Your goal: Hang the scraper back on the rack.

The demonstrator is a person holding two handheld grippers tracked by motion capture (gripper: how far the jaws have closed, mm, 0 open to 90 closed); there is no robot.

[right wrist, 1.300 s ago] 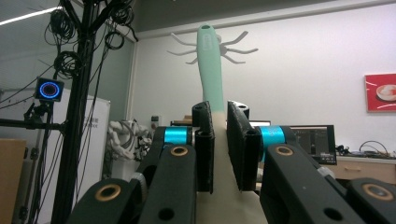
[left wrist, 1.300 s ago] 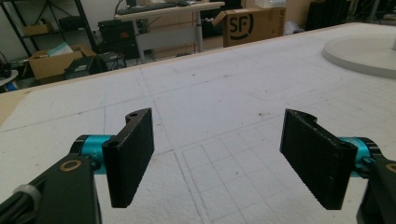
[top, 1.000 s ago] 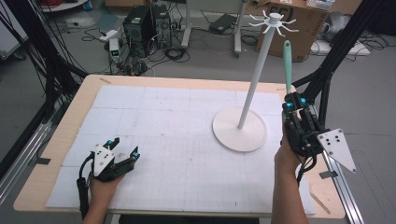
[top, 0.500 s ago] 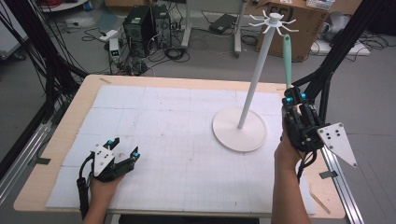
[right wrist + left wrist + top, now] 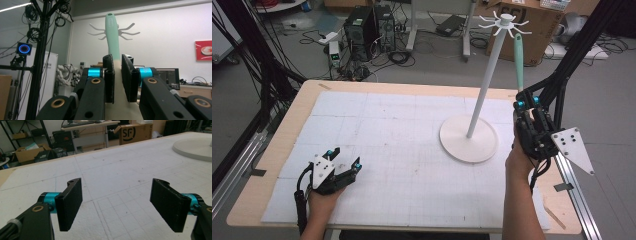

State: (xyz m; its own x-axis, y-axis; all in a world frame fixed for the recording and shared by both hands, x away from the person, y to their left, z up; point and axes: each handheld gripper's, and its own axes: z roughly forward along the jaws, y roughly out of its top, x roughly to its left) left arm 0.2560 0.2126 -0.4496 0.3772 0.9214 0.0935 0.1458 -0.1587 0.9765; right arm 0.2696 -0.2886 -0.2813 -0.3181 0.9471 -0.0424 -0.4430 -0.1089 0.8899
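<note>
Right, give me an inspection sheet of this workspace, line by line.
Surface: wooden table covered by a white gridded mat, faintly marked.
Job's things: white stand with hook arms at the top, upright on its round base on the mat; mint-green utensil, handle up, close to the hooks.
Clutter: nothing seen on the mat.
Grippers: right gripper shut on the utensil, raised beside the stand; left gripper open, resting low on the mat, nothing between its jaws.
Cables: one trailing from the left gripper; loose bundles on the floor and on the black frame.
Surroundings: computer towers, cardboard boxes, desks beyond the table.
</note>
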